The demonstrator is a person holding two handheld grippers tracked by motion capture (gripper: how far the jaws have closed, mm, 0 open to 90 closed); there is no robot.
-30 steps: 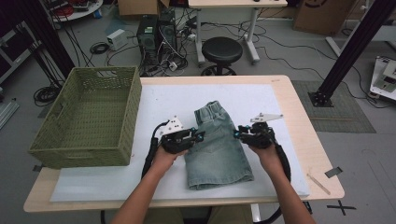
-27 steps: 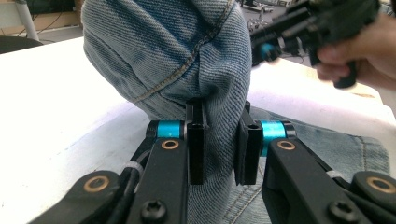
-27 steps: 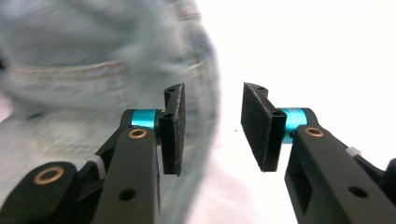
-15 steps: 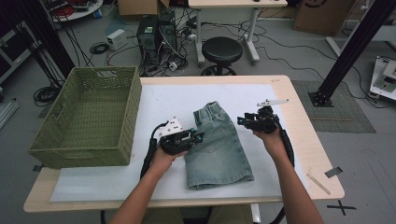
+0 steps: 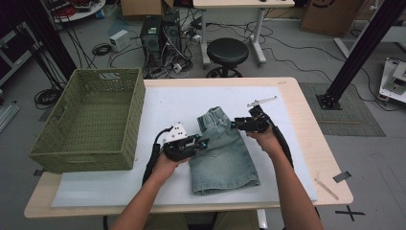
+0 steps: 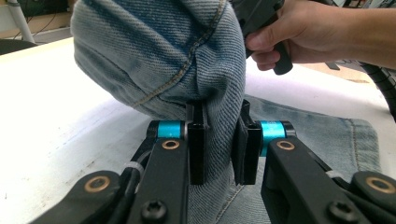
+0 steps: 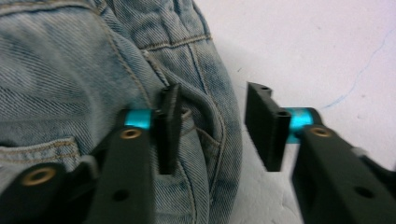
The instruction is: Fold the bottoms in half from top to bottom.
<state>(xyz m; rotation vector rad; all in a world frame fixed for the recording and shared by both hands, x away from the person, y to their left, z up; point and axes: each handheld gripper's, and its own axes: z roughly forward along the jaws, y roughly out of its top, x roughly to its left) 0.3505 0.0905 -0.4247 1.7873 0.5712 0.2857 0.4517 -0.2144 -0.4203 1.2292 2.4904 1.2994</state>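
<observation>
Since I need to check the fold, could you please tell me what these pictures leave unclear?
- Denim shorts, high view: the left gripper covers the left edge it clamps.
- Right gripper, its own view: whether the left pad presses the denim is blurred; jaws were just closing.
- Basket, high view: floor weave too small.

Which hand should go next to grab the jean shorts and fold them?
The right. The left gripper is already shut on a fold of the shorts. The right gripper's jaws, just closing, stand open around the shorts' edge near the waistband, ready to pinch.
</observation>
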